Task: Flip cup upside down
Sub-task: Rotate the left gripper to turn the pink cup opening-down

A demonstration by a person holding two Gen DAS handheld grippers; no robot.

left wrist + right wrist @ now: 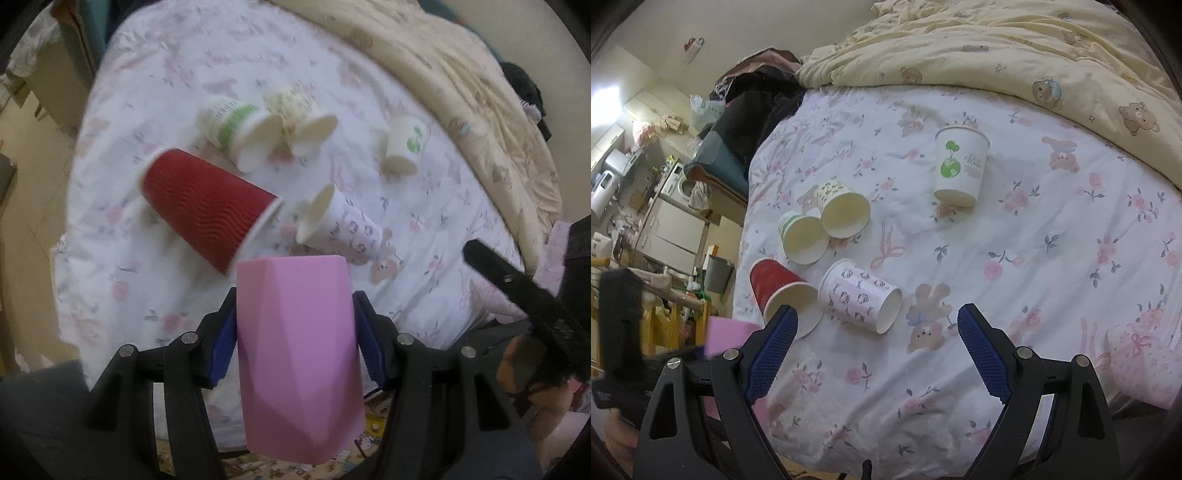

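Step in hand: the pink faceted cup (pixel 299 354) is gripped and lifted clear of the floral white bedsheet (pixel 424 229); by my reading the flip is under way or about to start.
Left gripper (pixel 295 332): blue pads pressed on both flanks of the pink cup, closed firmly on it; which end is the mouth I cannot tell.
Right gripper (pixel 877 354): fingers spread wide, nothing between them, hovering over the sheet on the near side of the patterned white paper cup (pixel 860 295).
Cup location: in the air at the near edge of the bed, nearer than the patterned cup; in the right view a pink sliver shows at the left.
Next move: probably a wrist roll to turn the mouth down, then a level set-down.
Neighbours: red ribbed paper cup (pixel 210 206) lies just left of the patterned cup; two more tipped cups lie beyond.
Open room: bare sheet right of the patterned cup.
Edges: the bed edge runs close below the patterned cup; soft bedding may tip a landing.
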